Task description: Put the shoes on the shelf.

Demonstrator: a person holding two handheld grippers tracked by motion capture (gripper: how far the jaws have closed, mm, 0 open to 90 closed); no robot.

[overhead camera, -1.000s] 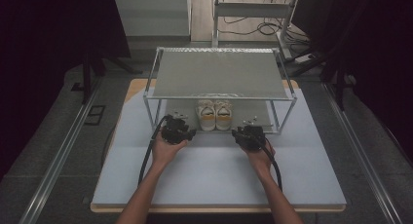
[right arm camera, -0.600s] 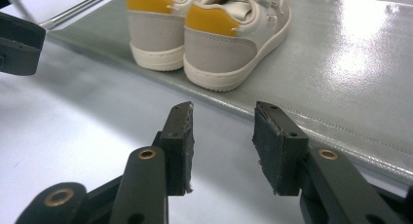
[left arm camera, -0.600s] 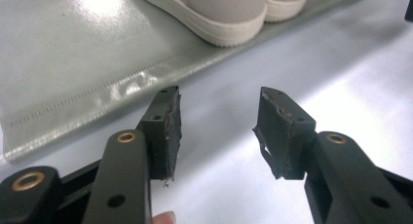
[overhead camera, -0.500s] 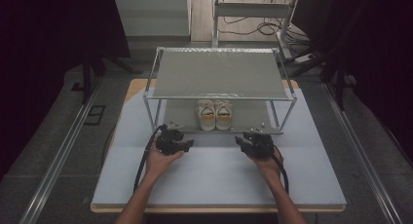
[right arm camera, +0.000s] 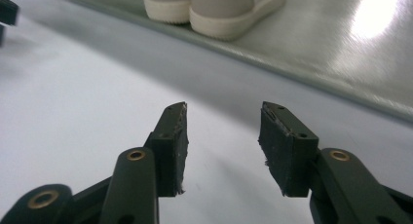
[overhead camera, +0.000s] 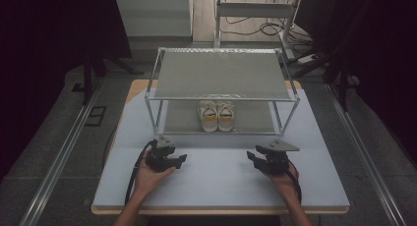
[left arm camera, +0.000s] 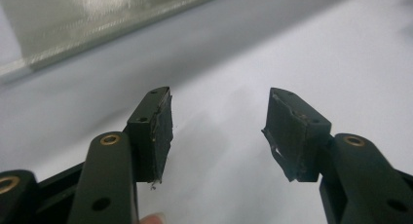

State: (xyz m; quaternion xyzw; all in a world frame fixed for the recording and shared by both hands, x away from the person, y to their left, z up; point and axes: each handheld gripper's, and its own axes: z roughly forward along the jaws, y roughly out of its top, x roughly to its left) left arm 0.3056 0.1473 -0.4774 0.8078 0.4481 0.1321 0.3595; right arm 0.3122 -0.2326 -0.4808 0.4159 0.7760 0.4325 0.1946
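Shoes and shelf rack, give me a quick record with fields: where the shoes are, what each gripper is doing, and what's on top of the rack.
shoes: pair, side by side on lower shelf of rack
rack top: bare
left gripper: open, nothing between jaws, over table in front of rack
right gripper: open, nothing between jaws, over table in front of rack
jaw motion: both just been opening

A silvery two-tier metal rack (overhead camera: 223, 73) has brushed, softly shining shelves. At its 6 o'clock, cream cloth shoes (overhead camera: 217, 115) look matt with smooth rubbery soles. The pale-blue table top (overhead camera: 221, 172) is smooth, matt.
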